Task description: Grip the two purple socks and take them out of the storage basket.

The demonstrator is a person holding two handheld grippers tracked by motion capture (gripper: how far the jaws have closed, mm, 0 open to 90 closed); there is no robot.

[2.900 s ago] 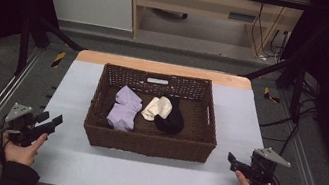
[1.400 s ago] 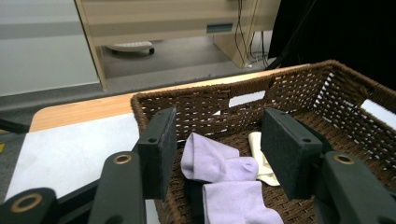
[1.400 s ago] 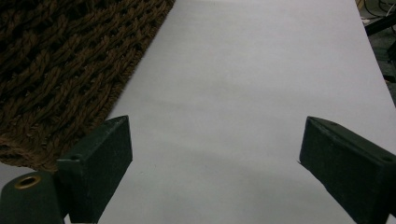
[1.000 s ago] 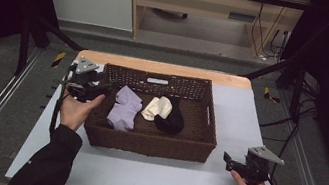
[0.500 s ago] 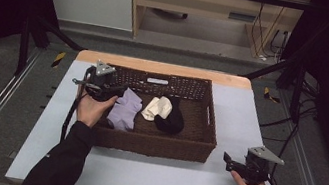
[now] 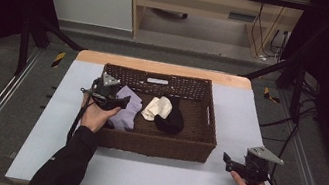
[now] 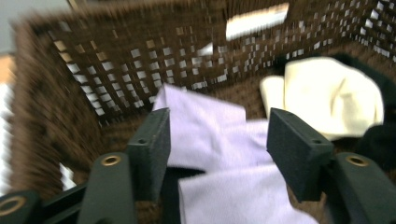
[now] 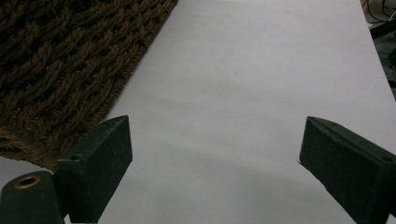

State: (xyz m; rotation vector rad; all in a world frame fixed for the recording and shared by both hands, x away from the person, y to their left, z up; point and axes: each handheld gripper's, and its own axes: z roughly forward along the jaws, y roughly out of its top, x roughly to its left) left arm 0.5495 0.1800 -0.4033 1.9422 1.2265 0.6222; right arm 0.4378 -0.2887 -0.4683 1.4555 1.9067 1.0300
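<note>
Reaching into the dark brown woven wicker basket [image 6: 207,130] with the left claw [image 6: 117,102], jaws spread wide and just opened further, with the pale lilac folded cloth sock [image 7: 219,154] between them but not yet pinched. Lying in the left part of the basket, that lilac sock [image 6: 125,109], just beside the cream folded sock [image 6: 158,107] and the black sock [image 6: 172,119].

To do this well: lower straight onto the thickest fold, one pad to each side, keeping clear of the basket's left wall. Close only once both pads [image 7: 152,142] straddle a doubled layer, since a single thin edge is likely to slip out. Avoid catching the cream sock [image 7: 327,100] close at the right. Lift upright above the rim before moving sideways.

Resting over the light grey table [image 6: 138,177] to the right of the basket, the right claw [image 6: 229,163], jaws wide apart in the right gripper view and holding nothing; ready to take or steady if needed.
</note>
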